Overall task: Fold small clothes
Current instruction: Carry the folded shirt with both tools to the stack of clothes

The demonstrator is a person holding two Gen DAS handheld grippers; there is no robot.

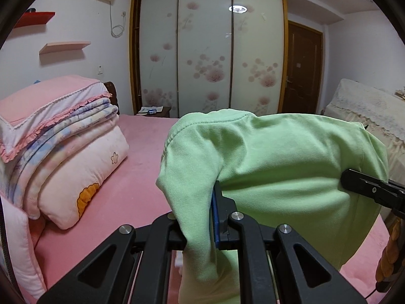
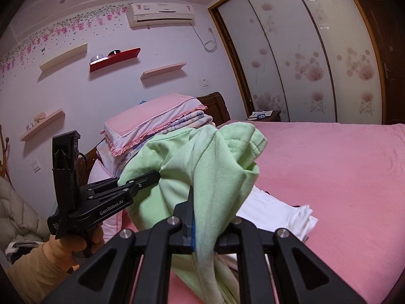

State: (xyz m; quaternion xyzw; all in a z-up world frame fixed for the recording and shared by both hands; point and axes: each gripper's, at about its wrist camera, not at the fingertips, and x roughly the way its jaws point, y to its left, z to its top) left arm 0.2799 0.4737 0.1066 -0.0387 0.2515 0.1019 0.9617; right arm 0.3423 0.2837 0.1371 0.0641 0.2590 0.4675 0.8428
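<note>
left wrist view: the left gripper is clenched on one green top, biting a bit of its edge. the right gripper comes in from the right side and its tip goes into the far side of the same top. i think both are biting the cloth so it can hang up in the air between them and spread out before it gets folded. the top is above the pink bed, not lying on it. on the left there is one pile of bedding, set back by the wall, likely so the middle of the bed is free for folding. i count one top and one pile here. behind are three sliding doors with flowers on them.

right wrist view: the right gripper is clenched on the green top too, with cloth bunched up over its fingers. the left gripper is at the left, held by a hand, and its tip is in the cloth. so two grippers, one top. under the top lies one white cloth flat on the bed; i cannot tell if it is folded yet. on the wall are five small shelves, four pale and one red shelf
</note>
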